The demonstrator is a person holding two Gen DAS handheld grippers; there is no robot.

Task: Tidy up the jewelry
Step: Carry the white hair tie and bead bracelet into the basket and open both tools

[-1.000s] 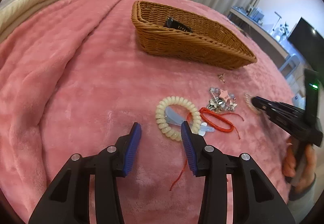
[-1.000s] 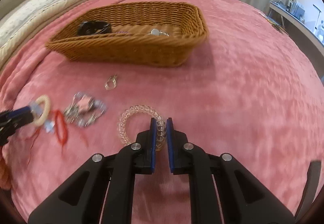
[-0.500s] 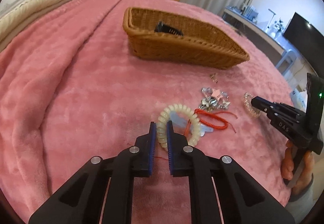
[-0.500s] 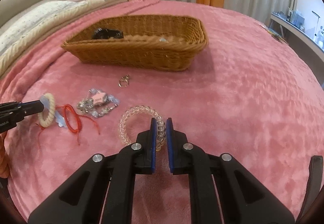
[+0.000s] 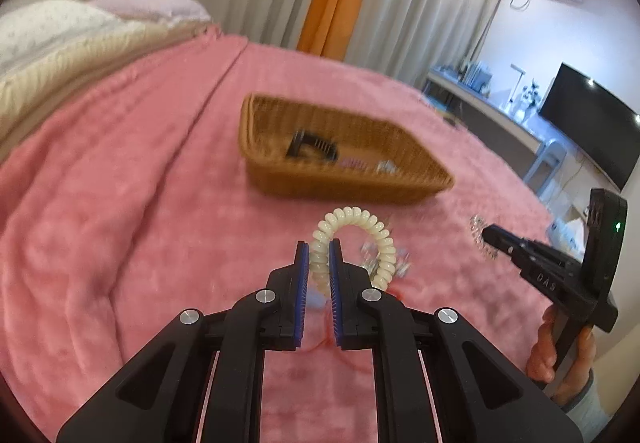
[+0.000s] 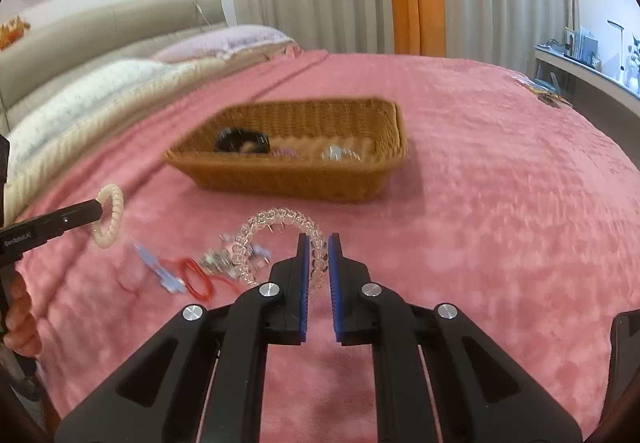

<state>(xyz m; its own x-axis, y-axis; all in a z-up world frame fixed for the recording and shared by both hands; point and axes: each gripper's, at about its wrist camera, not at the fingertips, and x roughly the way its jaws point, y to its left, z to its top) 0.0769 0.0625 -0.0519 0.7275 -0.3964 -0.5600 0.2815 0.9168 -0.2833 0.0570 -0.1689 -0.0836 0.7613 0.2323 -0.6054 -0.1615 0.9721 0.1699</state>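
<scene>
Left hand-held gripper (image 5: pixel 319 259): blue pads clamped on the near arc of a cream coil hair tie (image 5: pixel 357 239), which stands up beyond the fingertips, lifted above the pink blanket (image 5: pixel 120 211).

Right hand-held gripper (image 6: pixel 318 257): pads clamped on one end of a clear coil hair tie (image 6: pixel 276 227); the loop curves off to the left of the fingers, raised over the blanket.

Loose pieces on the blanket, below and between the two grippers: red cord bracelet (image 6: pixel 196 273), pale blue clip (image 6: pixel 160 269), silvery cluster (image 6: pixel 218 261), blurred.

Wicker basket (image 6: pixel 292 179): farther out on the bed, well apart from both grippers. Holds a black item (image 6: pixel 240 143), a small pink piece (image 6: pixel 285 152) and a silvery piece (image 6: pixel 338 153).
</scene>
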